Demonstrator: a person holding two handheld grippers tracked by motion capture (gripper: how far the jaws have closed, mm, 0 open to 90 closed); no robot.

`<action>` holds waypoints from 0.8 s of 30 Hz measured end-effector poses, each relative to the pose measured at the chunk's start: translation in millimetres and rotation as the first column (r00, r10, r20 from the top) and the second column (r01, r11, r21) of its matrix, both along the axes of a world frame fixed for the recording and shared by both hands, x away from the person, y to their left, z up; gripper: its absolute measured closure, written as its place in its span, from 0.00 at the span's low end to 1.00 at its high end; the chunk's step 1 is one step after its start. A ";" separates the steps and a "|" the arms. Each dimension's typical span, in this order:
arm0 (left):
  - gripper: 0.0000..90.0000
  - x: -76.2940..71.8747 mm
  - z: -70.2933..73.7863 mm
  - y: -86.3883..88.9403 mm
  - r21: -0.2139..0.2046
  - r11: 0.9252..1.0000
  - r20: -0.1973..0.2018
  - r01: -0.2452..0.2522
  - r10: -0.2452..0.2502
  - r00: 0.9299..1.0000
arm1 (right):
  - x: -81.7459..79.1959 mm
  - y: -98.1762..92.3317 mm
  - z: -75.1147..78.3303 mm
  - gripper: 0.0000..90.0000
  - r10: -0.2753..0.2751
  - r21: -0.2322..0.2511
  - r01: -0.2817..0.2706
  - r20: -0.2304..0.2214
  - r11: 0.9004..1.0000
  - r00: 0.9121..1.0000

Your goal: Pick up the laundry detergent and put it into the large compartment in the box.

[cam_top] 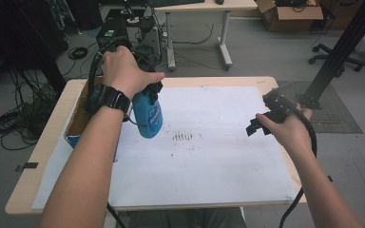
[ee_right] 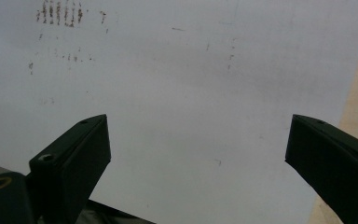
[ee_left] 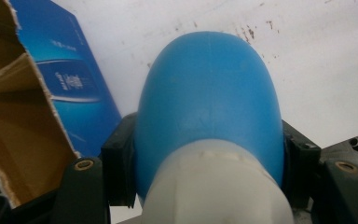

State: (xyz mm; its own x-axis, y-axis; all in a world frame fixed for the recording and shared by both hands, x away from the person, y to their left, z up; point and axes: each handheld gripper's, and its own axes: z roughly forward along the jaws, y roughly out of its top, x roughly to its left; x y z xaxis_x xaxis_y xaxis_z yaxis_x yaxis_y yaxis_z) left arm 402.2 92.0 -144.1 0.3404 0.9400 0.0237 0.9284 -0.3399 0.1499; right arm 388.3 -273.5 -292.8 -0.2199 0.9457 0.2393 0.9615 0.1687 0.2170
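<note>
A blue plastic bottle (cam_top: 148, 116) with a label hangs upright above the white sheet (cam_top: 209, 156), held near its top by my left gripper (cam_top: 149, 90), which is shut on it. In the left gripper view the bottle's blue body (ee_left: 209, 102) and whitish neck (ee_left: 214, 186) sit between the two black jaws, pressed on both sides. My right gripper (cam_top: 259, 124) hovers over the right part of the sheet. The right gripper view looks between its black fingers (ee_right: 77, 154), which stand wide apart, onto bare white sheet (ee_right: 191, 93).
An open cardboard box (cam_top: 78, 118) with a blue printed side (ee_left: 70, 84) stands at the table's left edge, just beside the bottle. Dark smudges (cam_top: 183, 137) mark the sheet's middle. Bare wood table edge (cam_top: 24, 190) runs around the sheet. Desks, cables and a chair lie beyond.
</note>
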 end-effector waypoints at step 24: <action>0.42 6.1 45.7 64.5 -0.023 0.990 0.023 -0.140 0.140 0.990 | 5.2 -1.9 1.5 0.08 -0.014 -0.002 0.014 -0.001 1.000 1.000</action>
State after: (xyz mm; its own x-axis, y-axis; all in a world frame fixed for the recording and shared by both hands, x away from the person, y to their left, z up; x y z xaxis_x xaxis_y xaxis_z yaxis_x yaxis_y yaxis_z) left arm 408.2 156.6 -98.4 0.2048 0.9788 0.0102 0.9626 -0.2033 0.1792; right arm 393.6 -275.5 -291.4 -0.2060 0.9492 0.2380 0.9641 0.1551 0.2155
